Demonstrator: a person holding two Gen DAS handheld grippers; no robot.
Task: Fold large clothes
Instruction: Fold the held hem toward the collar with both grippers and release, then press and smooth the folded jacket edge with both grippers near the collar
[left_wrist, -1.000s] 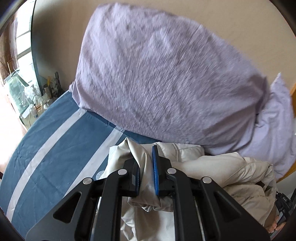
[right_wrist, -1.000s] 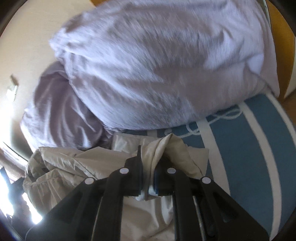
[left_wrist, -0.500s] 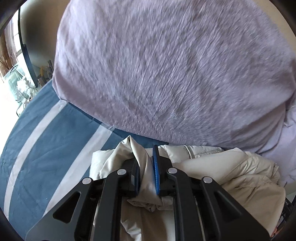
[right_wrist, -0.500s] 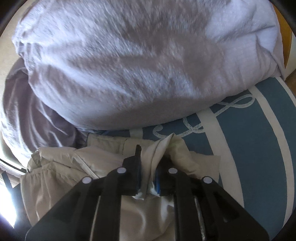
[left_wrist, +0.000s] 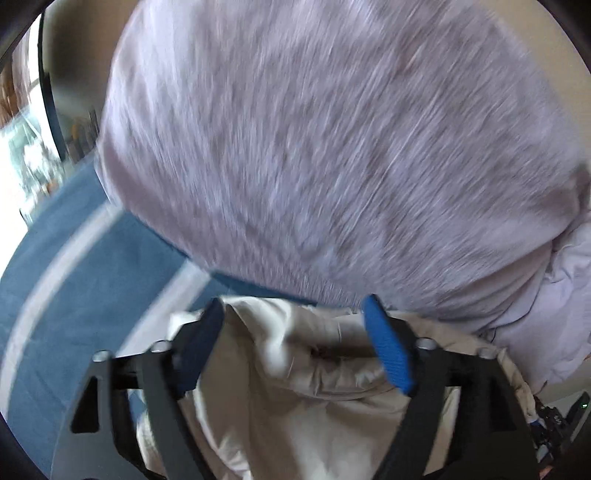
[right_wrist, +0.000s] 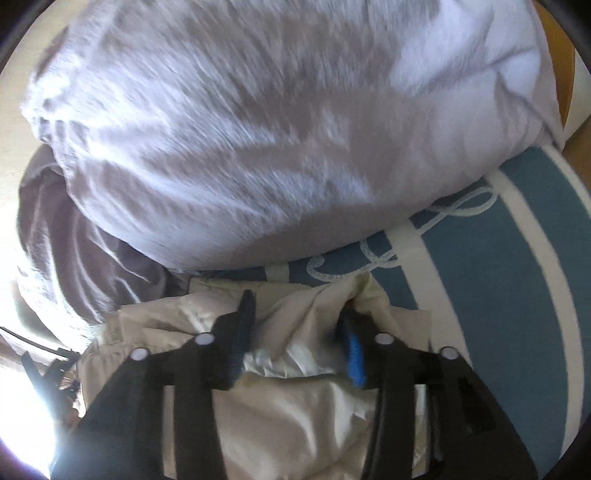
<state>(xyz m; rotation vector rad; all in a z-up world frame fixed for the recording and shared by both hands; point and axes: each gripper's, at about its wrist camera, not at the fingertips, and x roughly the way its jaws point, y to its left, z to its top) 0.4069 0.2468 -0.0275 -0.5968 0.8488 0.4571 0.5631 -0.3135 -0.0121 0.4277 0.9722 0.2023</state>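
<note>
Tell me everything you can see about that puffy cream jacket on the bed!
The jacket is cream-coloured, puffy and quilted, of smooth, slightly shiny cloth. It lies crumpled on the blue-and-white striped bedcover, its far edge against the big lilac pillow. Its folds bunch up between the jaws of the left gripper and of the right gripper. Both have just been opening, and the pads no longer pinch the cloth.
</note>
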